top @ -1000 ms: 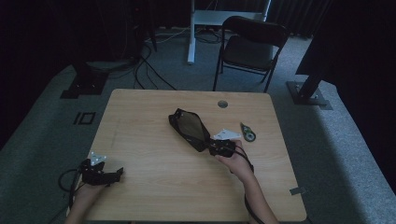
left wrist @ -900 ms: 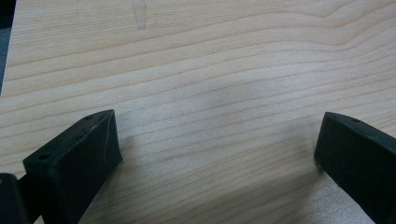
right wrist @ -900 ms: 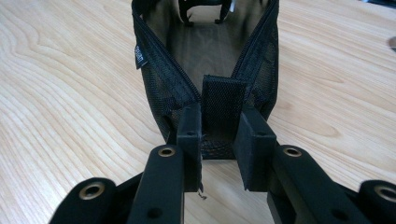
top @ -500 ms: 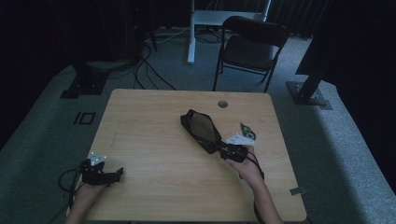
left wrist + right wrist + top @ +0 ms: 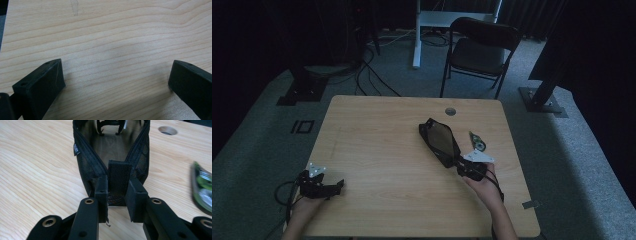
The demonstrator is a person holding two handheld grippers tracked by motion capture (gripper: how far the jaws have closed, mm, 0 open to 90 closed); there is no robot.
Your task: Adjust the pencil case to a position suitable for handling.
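Note:
A black mesh pouch (image 5: 439, 141) lies open on the wooden table (image 5: 377, 135), right of centre. My right gripper (image 5: 460, 164) is at its near end, shut on the pouch's fabric end tab. In the right gripper view the two jaws clamp that tab (image 5: 119, 176), and the pouch (image 5: 86, 162) stretches away with its zip open. My left gripper (image 5: 334, 186) rests at the table's front left corner. In the left gripper view it (image 5: 116, 75) is open wide over bare wood, holding nothing.
A small green and silver object (image 5: 477, 141) lies just right of the pouch, close to the right gripper (image 5: 203, 192). A round cable hole (image 5: 450, 111) sits near the table's far edge. A folding chair (image 5: 482, 47) stands behind the table.
The right gripper has dragged the pouch to the right, closer to the green object. The left gripper has stayed in place.

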